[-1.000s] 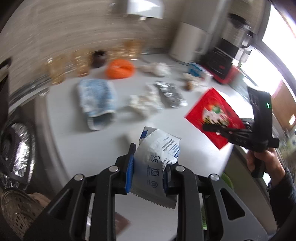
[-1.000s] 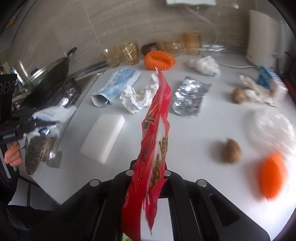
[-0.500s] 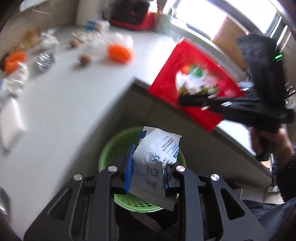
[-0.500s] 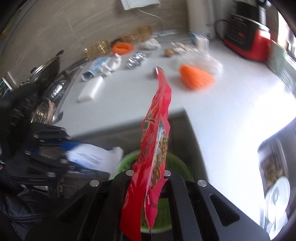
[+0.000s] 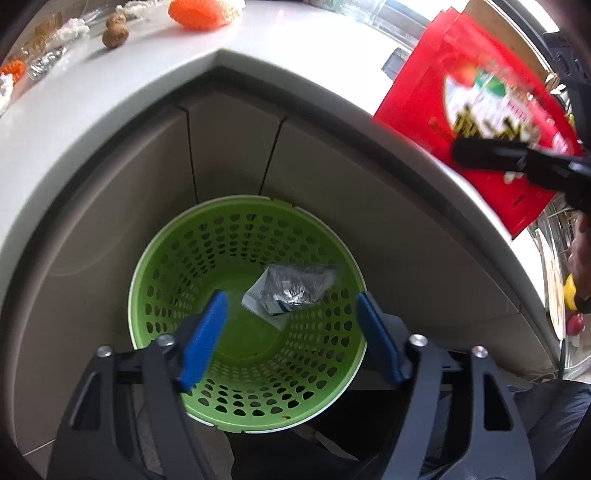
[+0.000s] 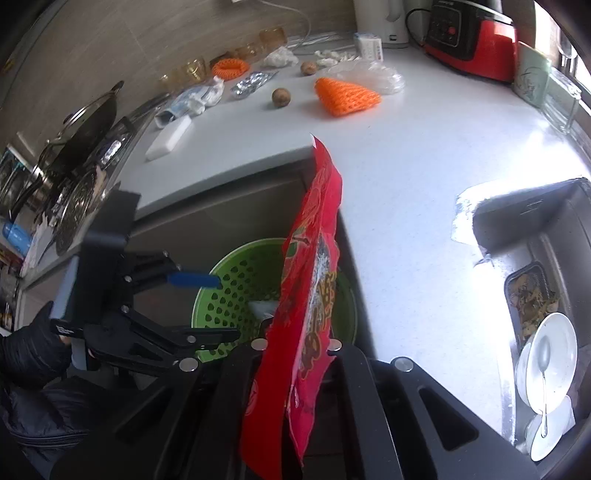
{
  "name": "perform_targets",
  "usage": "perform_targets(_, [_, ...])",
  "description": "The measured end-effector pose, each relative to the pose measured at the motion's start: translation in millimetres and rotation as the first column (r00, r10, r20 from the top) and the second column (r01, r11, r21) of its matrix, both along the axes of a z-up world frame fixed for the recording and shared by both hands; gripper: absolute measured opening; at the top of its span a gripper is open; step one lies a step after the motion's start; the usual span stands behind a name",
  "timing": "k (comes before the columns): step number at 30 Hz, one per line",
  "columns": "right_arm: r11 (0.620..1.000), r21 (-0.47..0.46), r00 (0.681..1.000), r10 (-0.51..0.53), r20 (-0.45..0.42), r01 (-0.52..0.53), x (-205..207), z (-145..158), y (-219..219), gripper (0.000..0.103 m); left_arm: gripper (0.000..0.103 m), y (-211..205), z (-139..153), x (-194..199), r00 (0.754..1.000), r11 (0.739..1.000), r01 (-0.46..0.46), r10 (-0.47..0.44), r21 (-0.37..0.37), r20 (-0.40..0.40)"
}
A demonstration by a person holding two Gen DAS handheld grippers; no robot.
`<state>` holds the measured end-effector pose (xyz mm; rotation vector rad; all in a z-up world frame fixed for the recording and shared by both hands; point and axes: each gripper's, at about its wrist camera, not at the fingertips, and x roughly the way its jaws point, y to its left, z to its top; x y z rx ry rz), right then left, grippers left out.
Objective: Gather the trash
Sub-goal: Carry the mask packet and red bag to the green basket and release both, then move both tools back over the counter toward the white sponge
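A green perforated basket (image 5: pixel 166 266) stands on the floor in front of the cabinet corner. My left gripper (image 5: pixel 290 299) hangs just above it, its jaws opening with nothing pressed between the blue pads (image 5: pixel 207 332). A white and silver packet (image 5: pixel 291 291) lies inside the basket below them. My right gripper (image 6: pixel 297 345) is shut on a red snack bag (image 6: pixel 314 258), which stands upright over the basket's (image 6: pixel 229 280) right rim. The right wrist view shows the left gripper (image 6: pixel 221 306) at the basket's left. The left wrist view has the red bag (image 5: pixel 480 122) at upper right.
On the white counter (image 6: pixel 406 166) lie an orange net (image 6: pixel 345 96), two nuts (image 6: pixel 281 96), crumpled foil (image 6: pixel 251 83), a white block (image 6: pixel 168 136) and tissues. A red appliance (image 6: pixel 469 33) stands at the back. Pots (image 6: pixel 85 125) are left, a sink with dishes (image 6: pixel 546 350) right.
Both grippers swung from over the counter to the green basket below its edge. My left gripper opened and the white packet dropped into the basket. The right keeps the red bag.
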<state>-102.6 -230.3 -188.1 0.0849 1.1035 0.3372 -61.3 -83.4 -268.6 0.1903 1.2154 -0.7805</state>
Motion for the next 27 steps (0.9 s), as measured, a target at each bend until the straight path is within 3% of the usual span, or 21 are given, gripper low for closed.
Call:
perform_targets(5, [0.998, -0.005, 0.998, 0.055, -0.012, -0.055, 5, -7, 12, 0.002, 0.076, 10, 23, 8, 0.999, 0.999, -0.043, 0.043, 0.017, 0.026])
perform_targets(8, [0.994, -0.029, 0.994, 0.109, -0.018, -0.109, 3, -15, 26, 0.005, 0.085, 35, 52, 11, 0.991, 0.993, -0.118, 0.117, 0.008, 0.064])
perform_targets(11, [0.986, -0.05, 0.987, 0.155, -0.032, -0.156, 1, -29, 42, 0.005, 0.089, 66, 84, 15, 0.968, 0.976, -0.216, 0.212, 0.017, 0.132])
perform_targets(16, [0.977, -0.087, 0.979, 0.187, -0.082, -0.194, 2, -59, 61, 0.007, 0.09, 121, 123, 29, 0.907, 0.924, -0.383, 0.37, 0.025, 0.203])
perform_targets(18, [0.971, -0.113, 0.975, 0.198, -0.099, -0.208, 1, -67, 69, 0.02, 0.091, 139, 131, 37, 0.879, 0.899, -0.437, 0.421, 0.024, 0.224])
perform_targets(20, [0.968, -0.146, 0.977, 0.192, -0.098, -0.205, 0, -71, 75, 0.061, 0.092, 155, 135, 46, 0.855, 0.877, -0.48, 0.464, 0.017, 0.23])
perform_targets(23, [0.962, -0.191, 0.98, 0.187, -0.07, -0.197, 1, -68, 83, 0.075, 0.092, 173, 133, 55, 0.835, 0.855, -0.518, 0.504, 0.008, 0.219])
perform_targets(27, [0.971, -0.179, 0.987, 0.155, -0.046, -0.161, 16, -59, 84, 0.076, 0.092, 188, 131, 69, 0.82, 0.841, -0.541, 0.525, 0.012, 0.227])
